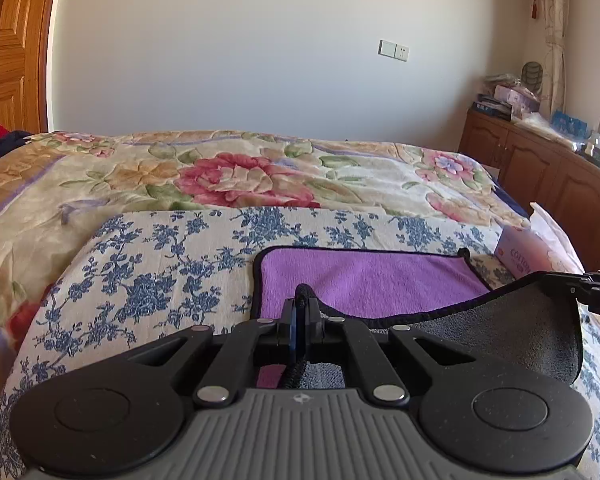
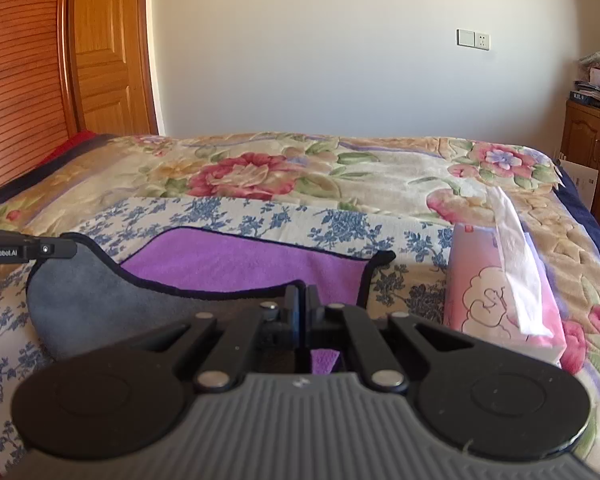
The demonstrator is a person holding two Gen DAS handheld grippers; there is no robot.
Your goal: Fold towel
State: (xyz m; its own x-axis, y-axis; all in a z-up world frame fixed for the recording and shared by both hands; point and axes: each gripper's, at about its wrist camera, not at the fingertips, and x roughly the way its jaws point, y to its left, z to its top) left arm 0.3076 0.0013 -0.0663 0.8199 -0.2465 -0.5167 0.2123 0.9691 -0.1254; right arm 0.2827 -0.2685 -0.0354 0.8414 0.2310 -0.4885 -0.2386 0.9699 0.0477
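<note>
I have both tongs, left [image 1: 300,312] and right [image 2: 302,300], clenched on the near hem of the purple towel [image 1: 360,280] on the bed [image 1: 160,248], mid first fold; next I should carry that hem evenly to the far edge.

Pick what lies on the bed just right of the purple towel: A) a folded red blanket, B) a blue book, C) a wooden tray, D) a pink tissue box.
D: a pink tissue box with a white tissue sticking out sits on the bedspread beside the purple towel's right edge.
</note>
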